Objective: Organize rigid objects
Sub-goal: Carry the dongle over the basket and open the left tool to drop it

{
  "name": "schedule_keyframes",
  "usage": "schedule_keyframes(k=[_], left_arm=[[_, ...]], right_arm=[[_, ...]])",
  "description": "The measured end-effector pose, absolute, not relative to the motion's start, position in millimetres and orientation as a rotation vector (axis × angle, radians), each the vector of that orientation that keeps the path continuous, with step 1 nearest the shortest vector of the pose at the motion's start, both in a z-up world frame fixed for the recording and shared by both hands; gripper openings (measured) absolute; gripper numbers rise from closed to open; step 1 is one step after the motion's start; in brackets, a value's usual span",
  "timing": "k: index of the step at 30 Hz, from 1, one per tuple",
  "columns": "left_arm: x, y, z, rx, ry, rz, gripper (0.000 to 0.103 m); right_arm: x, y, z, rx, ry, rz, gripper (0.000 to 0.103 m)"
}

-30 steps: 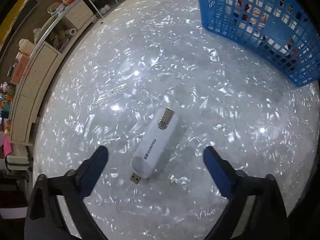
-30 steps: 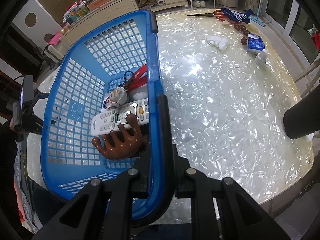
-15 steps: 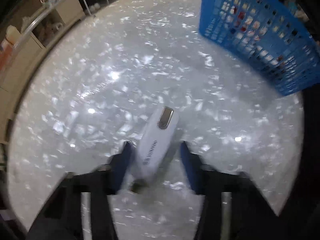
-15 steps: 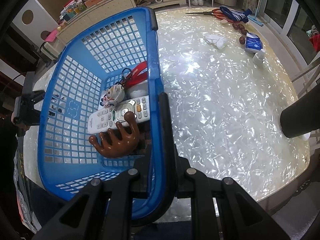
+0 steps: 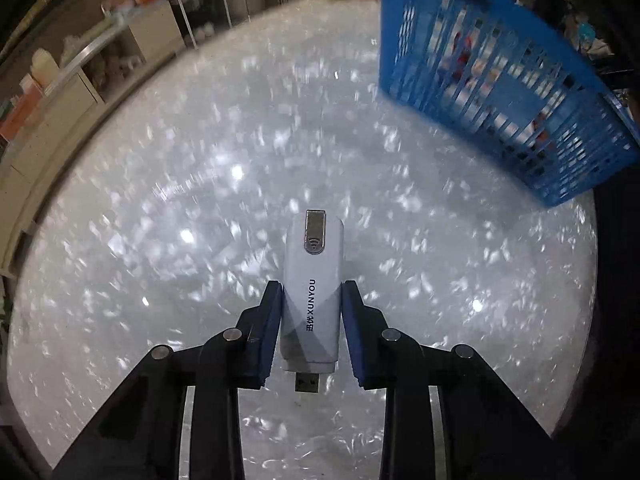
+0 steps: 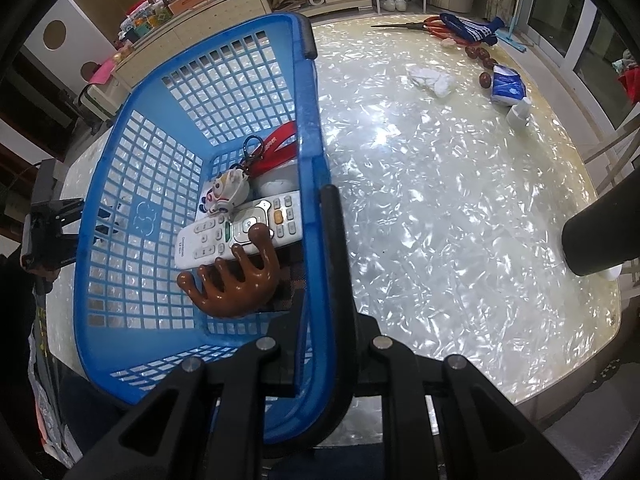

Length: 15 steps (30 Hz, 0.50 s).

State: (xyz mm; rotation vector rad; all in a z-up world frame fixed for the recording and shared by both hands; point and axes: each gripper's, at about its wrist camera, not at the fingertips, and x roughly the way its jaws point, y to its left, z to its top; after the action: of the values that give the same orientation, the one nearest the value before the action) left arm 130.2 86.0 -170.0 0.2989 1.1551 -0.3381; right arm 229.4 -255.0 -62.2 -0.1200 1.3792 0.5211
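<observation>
My left gripper (image 5: 312, 300) is shut on a white XUNYOU USB dongle (image 5: 314, 280), holding it by its sides above the pearly table (image 5: 200, 200), USB plug toward me. The blue basket (image 5: 500, 92) stands at the upper right of the left wrist view. My right gripper (image 6: 320, 264) is shut on the blue basket's (image 6: 132, 216) near rim and black handle. Inside lie a white remote (image 6: 236, 236), a brown claw-shaped comb (image 6: 236, 284), a cat keychain (image 6: 226, 190) and a red lanyard (image 6: 276, 146).
On the table's far right lie scissors (image 6: 424, 26), a blue-white glove (image 6: 468, 30), a crumpled tissue (image 6: 432, 78), several dark dates (image 6: 482, 60), a tissue pack (image 6: 508, 86) and a small bottle (image 6: 518, 114). A dark cylinder (image 6: 600, 232) stands at right. Cabinets (image 5: 60, 100) border the table.
My left gripper has closed on the dongle and lifted it off the table, straightening it between the pads. The right gripper keeps holding the basket, nearly still.
</observation>
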Motion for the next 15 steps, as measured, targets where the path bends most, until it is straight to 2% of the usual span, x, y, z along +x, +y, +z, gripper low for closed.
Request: schedule_keyframes(k=[15], left_arm=[[93,51,-73,0.396,1.044,-0.355,0.034]], right_arm=[[227,-258,-60,-0.102,1.37,0.54,0.014]])
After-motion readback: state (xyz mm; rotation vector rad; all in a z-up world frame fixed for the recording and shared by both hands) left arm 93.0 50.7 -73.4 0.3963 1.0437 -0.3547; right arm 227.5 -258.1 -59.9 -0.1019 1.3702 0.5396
